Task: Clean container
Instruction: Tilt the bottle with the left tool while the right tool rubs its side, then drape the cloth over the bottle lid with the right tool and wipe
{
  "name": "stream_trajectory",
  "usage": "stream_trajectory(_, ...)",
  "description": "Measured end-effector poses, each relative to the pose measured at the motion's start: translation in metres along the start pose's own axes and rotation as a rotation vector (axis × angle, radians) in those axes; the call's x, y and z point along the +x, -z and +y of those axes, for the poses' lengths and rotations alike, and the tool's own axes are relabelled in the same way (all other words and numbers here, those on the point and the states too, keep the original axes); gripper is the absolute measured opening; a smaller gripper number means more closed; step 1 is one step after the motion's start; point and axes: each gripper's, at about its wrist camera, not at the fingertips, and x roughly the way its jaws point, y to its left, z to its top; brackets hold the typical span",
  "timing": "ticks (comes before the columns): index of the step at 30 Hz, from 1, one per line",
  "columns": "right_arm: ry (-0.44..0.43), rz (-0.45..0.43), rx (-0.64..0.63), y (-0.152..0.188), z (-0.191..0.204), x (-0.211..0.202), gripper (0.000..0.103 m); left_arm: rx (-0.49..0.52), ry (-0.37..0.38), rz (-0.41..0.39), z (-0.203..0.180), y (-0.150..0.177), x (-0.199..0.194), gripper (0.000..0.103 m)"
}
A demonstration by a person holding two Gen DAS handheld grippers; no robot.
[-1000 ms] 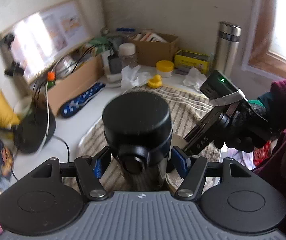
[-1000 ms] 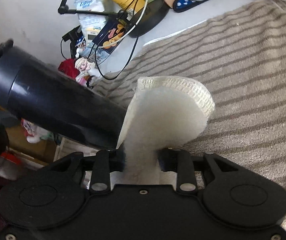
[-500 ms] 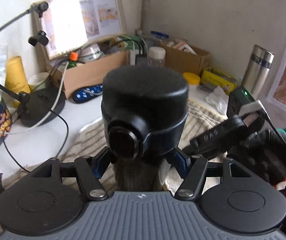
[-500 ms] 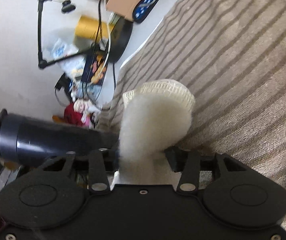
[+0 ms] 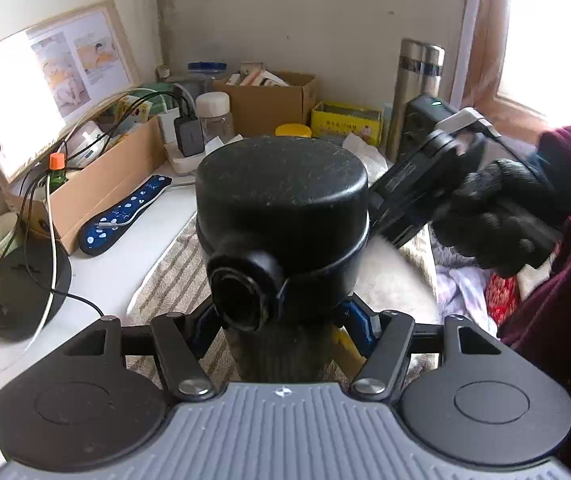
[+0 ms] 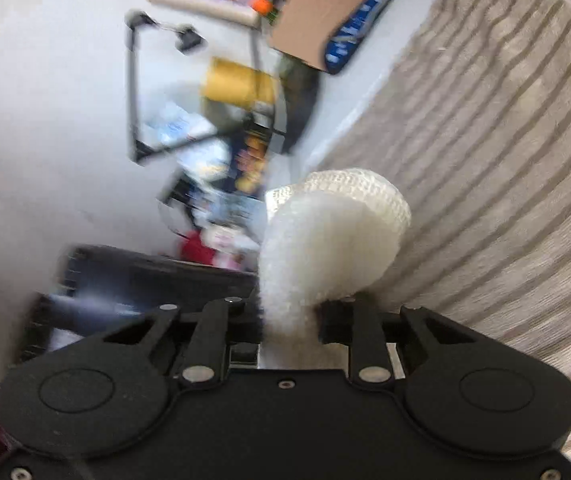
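Clutter is seen first at the far left of the left wrist view: a black lamp base (image 5: pixel 25 288) with trailing cables, then a cardboard box (image 5: pixel 105 188) and a blue patterned case (image 5: pixel 125 216) on the white counter (image 5: pixel 145 256). Further right, at the centre, the black container (image 5: pixel 281 232) is gripped by the left claw (image 5: pixel 281 320), its blue pads pressed on the body below the lid, so that it is held upright above the striped towel (image 5: pixel 169 284) and steadied for wiping. A round spout on the lid faces the camera. To the right of it the right claw's housing (image 5: pixel 425 188) is seen close beside the lid, carried by a black-gloved hand (image 5: pixel 493 216); whether contact is made cannot be told. A steel flask (image 5: pixel 415 92) stands behind, well clear.

In the right wrist view, much blurred, the container (image 6: pixel 145 280) appears dark at the lower left. At the middle the right claw (image 6: pixel 291 320) is closed on a white sponge (image 6: pixel 333 240), its free end folded over forward, presumably so that a soft face can be laid against the container's side. The towel (image 6: pixel 485 160) fills the right.

Little is judged to stand in the way; only the cables and the flask would be met by a wide sweep.
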Motion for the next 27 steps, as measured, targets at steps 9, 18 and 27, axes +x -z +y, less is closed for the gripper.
stream_trajectory(9,-0.19,-0.218,0.116,0.026,0.039,-0.031,0.022,-0.097,-0.016,-0.031,0.009,0.004,-0.001,0.064)
stream_trajectory(18,-0.111,-0.296,-0.078,0.031,0.118,-0.041,0.022,-0.155,-0.005,-0.105,0.014,0.013,-0.003,0.065)
stream_trajectory(27,0.322,-0.091,-0.644,0.049,0.227,0.004,0.022,-0.021,-0.032,-0.121,-0.007,0.012,0.001,0.064)
